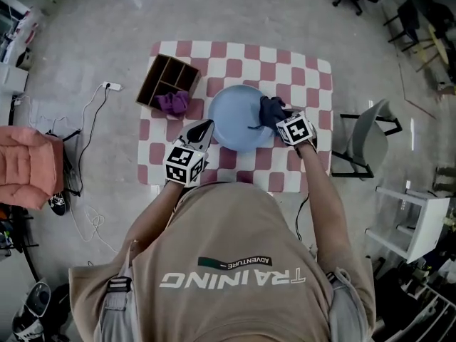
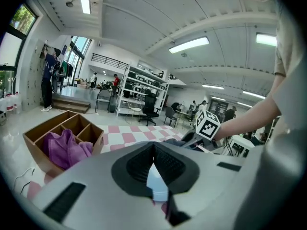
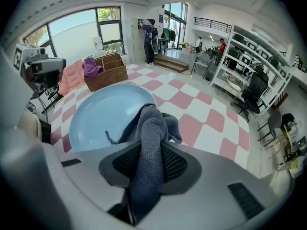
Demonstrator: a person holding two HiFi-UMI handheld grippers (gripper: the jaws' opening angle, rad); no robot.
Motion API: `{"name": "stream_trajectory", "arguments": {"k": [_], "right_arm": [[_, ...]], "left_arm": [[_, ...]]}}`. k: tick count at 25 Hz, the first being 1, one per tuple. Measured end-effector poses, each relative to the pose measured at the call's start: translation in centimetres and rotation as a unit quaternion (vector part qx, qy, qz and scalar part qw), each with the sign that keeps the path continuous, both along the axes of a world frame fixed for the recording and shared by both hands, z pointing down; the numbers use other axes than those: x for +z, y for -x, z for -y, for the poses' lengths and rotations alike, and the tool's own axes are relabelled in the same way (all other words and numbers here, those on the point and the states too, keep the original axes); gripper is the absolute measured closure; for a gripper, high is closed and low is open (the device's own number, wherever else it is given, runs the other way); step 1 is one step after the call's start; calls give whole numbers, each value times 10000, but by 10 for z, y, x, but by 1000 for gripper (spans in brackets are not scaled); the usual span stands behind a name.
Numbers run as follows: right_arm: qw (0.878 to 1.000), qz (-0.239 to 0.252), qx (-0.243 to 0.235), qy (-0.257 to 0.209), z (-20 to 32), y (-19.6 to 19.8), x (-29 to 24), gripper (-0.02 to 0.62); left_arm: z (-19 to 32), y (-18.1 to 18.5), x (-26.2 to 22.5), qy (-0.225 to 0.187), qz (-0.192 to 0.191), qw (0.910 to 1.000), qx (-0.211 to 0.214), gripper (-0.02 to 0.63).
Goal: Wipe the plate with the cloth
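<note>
A light blue plate (image 1: 235,120) lies on the pink-and-white checkered table (image 1: 313,77). My left gripper (image 1: 201,130) is shut on its near-left rim; in the left gripper view the pale blue plate edge (image 2: 157,186) sits pinched between the pads of that gripper (image 2: 154,164). My right gripper (image 1: 281,120) is shut on a dark grey-blue cloth (image 1: 271,110) at the plate's right side. In the right gripper view the cloth (image 3: 149,126) hangs out of the right gripper (image 3: 149,152) onto the plate (image 3: 103,116).
A wooden compartment box (image 1: 167,84) stands at the table's back left, with a purple cloth (image 1: 172,103) in its near compartment. A grey chair (image 1: 370,141) stands right of the table. A cable and power strip (image 1: 107,87) lie on the floor at left.
</note>
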State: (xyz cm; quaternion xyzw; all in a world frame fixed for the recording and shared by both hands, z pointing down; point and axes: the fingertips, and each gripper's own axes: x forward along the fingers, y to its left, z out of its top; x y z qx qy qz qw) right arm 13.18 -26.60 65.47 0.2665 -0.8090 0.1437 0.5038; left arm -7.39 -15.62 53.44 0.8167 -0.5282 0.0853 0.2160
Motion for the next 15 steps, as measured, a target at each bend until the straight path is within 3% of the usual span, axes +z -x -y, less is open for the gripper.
{"name": "stream_trajectory", "arguments": {"k": [6, 15], "right_arm": [[9969, 535, 501, 270, -60, -16, 6, 474], [9836, 1229, 1231, 481, -117, 4, 8, 474]], "left_arm": [[-2, -9, 1, 22, 23, 9998, 188, 594], [-19, 10, 4, 54, 23, 10000, 11, 594]]}}
